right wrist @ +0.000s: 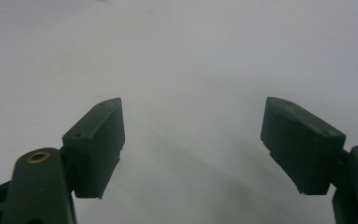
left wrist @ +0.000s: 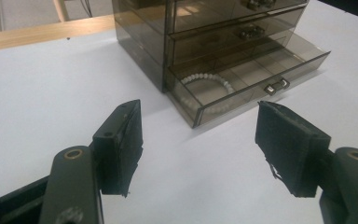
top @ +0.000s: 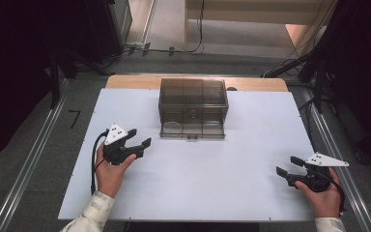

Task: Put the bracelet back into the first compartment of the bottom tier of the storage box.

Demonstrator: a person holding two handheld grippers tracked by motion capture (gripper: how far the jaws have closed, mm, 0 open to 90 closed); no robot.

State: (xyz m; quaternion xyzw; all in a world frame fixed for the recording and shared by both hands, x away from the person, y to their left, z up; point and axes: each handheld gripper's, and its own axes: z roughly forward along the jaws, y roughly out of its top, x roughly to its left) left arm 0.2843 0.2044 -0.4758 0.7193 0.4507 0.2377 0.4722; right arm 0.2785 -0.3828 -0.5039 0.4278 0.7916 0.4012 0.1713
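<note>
The left gripper (top: 140, 137) hovers near the smoky drawer organizer (top: 193, 106), jaws wide and empty. In its open bottom drawer (left wrist: 247, 81) lies what looks like a bead bracelet (left wrist: 208, 88). The right gripper (top: 286, 166) rests well apart, jaws wide over bare surface (top: 207, 179).

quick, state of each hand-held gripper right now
left hand-held gripper: open, holding nothing
right hand-held gripper: open, holding nothing
</note>
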